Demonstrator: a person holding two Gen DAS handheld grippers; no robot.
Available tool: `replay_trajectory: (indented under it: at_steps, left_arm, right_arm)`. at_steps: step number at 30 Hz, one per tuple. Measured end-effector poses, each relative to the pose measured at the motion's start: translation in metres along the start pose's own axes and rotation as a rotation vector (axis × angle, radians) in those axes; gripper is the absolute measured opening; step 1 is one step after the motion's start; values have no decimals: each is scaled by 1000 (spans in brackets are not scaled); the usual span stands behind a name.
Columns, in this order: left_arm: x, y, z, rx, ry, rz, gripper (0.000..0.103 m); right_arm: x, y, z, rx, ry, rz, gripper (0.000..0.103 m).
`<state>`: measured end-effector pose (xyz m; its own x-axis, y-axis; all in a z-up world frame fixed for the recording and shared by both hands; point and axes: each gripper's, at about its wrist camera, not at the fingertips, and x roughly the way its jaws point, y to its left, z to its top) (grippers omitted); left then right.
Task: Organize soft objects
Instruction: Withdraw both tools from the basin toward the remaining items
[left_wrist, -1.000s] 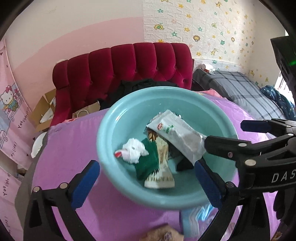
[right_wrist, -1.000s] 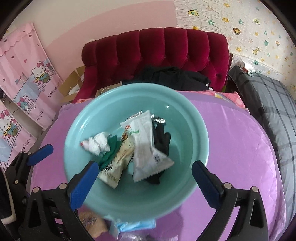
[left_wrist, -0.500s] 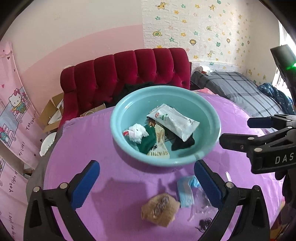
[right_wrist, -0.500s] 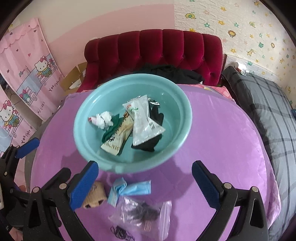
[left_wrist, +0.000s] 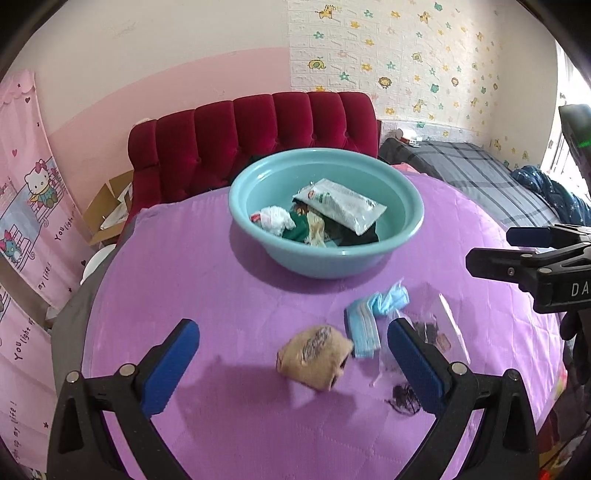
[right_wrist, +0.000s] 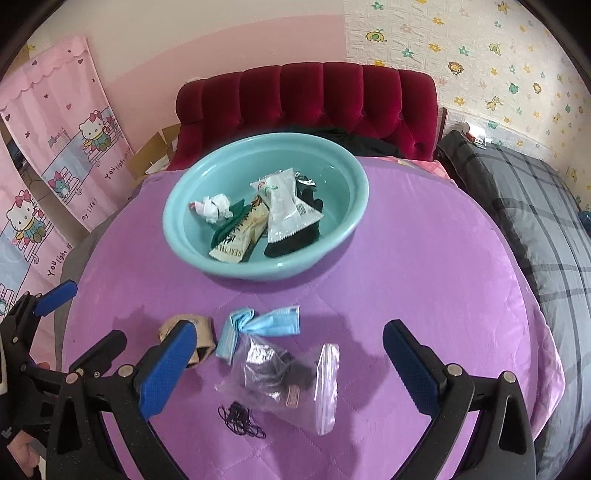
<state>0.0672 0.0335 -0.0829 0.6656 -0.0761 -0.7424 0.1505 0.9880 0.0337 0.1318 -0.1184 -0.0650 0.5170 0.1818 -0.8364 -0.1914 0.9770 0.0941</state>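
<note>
Your left tongs (left_wrist: 291, 363) are spread wide with nothing between them, their blue pads ribbed and rubbery on black frames. Your right tongs (right_wrist: 288, 363) stand just as far apart and empty too. Both hover over the quilted purple cloth of the table (right_wrist: 424, 266), which has a satin sheen.

Between the left pads lies a tan sock (left_wrist: 314, 356), rolled into a soft, lumpy bundle with a dark printed patch. Just beside it is a pale blue face mask (right_wrist: 258, 326), pleated and folded over on itself. Next to that lies a clear zip bag (right_wrist: 288, 384), crinkled and glossy, holding something dark; through the plastic you cannot make out what it is, perhaps hair ties. A small tangle of thin black hair bands (right_wrist: 240, 424) rests loose on the cloth near the bag's corner.

Farther off sits a round, smooth teal plastic basin (right_wrist: 351, 177). Inside are a crumpled white cloth (right_wrist: 216, 206), a dark green fabric piece (right_wrist: 229, 225), a beige snack packet (right_wrist: 240, 236), a silvery white sachet (right_wrist: 288, 210) with crimped ends, and black fabric (right_wrist: 295, 240) beneath.

Behind the table stands a tufted red velvet headboard (right_wrist: 306, 99).
</note>
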Motion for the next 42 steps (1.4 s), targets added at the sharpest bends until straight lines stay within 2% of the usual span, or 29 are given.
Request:
replay_trajectory:
  at_steps: [6, 9, 17, 25, 42]
  left_arm:
    - [-5, -3, -24, -8, 2, -3, 103]
    - [0, -5, -36, -14, 27, -5, 103]
    - [12, -12, -59, -12, 69, -11, 103]
    - [19, -8, -60, -19, 64, -24, 103]
    - [48, -2, -73, -22, 115, -35, 103]
  right_arm:
    - [-2, -3, -27, 5, -21, -7, 103]
    - [0, -4, -41, 4, -25, -23, 103]
    - [21, -11, -73, 39, 24, -39, 103]
    - [33, -9, -74, 56, 52, -20, 103]
    - [98, 4, -76, 49, 153, -16, 103]
